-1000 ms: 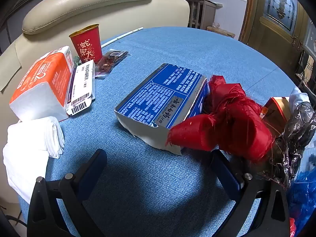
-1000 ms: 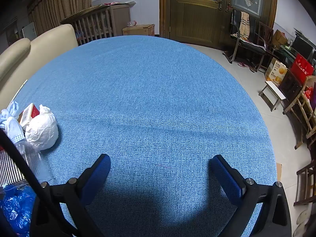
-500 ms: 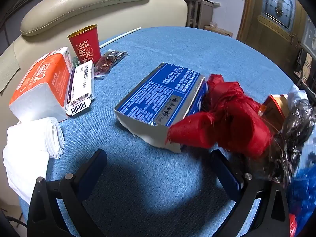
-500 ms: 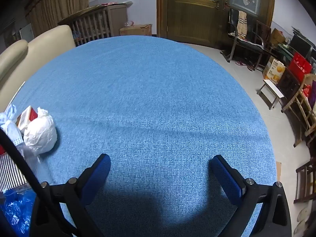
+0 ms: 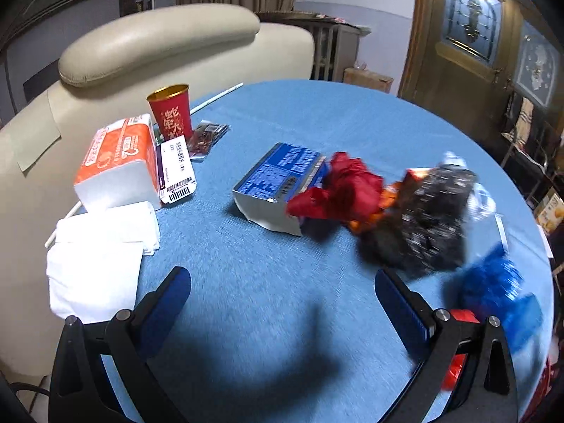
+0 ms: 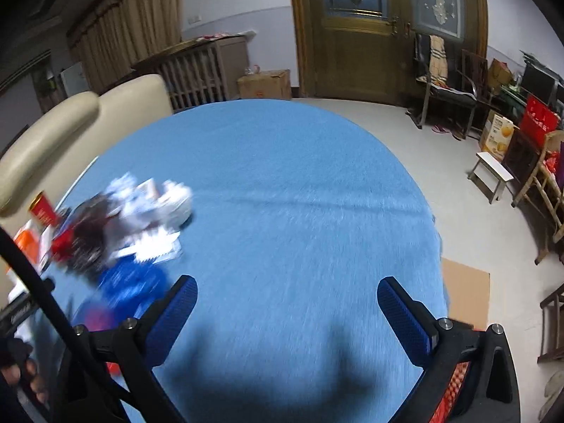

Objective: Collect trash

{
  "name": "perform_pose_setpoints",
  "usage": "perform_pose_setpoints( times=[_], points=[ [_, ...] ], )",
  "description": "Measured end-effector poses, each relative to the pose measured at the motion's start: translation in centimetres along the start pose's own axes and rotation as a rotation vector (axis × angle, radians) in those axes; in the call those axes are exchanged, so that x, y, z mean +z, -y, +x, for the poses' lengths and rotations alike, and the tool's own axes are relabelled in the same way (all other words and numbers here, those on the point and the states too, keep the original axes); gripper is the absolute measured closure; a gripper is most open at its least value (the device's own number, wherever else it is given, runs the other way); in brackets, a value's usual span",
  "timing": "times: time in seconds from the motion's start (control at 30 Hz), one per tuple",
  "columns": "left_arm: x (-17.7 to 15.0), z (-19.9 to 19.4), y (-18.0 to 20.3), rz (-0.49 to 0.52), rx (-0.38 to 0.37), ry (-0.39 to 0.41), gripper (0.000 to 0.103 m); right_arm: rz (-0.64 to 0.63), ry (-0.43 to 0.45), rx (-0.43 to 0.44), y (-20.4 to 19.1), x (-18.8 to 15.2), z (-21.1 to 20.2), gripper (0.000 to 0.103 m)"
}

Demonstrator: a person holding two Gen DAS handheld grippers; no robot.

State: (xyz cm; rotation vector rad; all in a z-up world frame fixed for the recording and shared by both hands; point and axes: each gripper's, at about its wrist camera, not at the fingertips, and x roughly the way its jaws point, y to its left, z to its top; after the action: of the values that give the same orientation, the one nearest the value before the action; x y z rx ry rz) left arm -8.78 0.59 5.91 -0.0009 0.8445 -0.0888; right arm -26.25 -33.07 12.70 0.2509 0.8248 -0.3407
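Observation:
Trash lies on a round blue table [image 5: 317,116]. In the left wrist view a torn blue box [image 5: 278,183] sits mid-table, with crumpled red wrapping [image 5: 338,190], a dark shiny wrapper [image 5: 426,218] and a crumpled blue bag [image 5: 493,292] to its right. My left gripper [image 5: 282,296] is open and empty, above the table in front of the pile. My right gripper [image 6: 285,306] is open and empty over bare cloth. The same pile [image 6: 116,225] shows blurred at the left of the right wrist view.
At the table's left stand a red paper cup [image 5: 171,111], an orange tissue pack [image 5: 118,162], a labelled flat box [image 5: 176,169], a small snack packet [image 5: 206,135] and folded white napkins [image 5: 102,243]. A beige sofa [image 5: 158,42] stands behind. Chairs and boxes [image 6: 493,137] stand beyond the table's right edge.
Both grippers have pulled back and up from the table, so more of the table and the pile shows. Both stay open and empty. The current views are motion-blurred.

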Motion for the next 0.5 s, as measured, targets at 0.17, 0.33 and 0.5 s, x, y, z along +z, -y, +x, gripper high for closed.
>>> perform_pose_setpoints(
  times=[0.17,0.33,0.5],
  points=[
    [-0.9,-2.3,0.9,0.011,-0.026,0.015,0.000,-0.026,0.005,0.008,-0.8,-3.0,-2.6,0.000],
    [-1.9,-3.5,1.6,0.027,-0.050,0.016,0.000,-0.034,0.017,0.016,-1.7,-4.1,-4.4,0.000],
    [-2.3,-4.0,1.9,0.031,-0.065,0.014,0.000,-0.039,0.021,0.022,-2.1,-4.9,-4.9,0.000]
  ],
)
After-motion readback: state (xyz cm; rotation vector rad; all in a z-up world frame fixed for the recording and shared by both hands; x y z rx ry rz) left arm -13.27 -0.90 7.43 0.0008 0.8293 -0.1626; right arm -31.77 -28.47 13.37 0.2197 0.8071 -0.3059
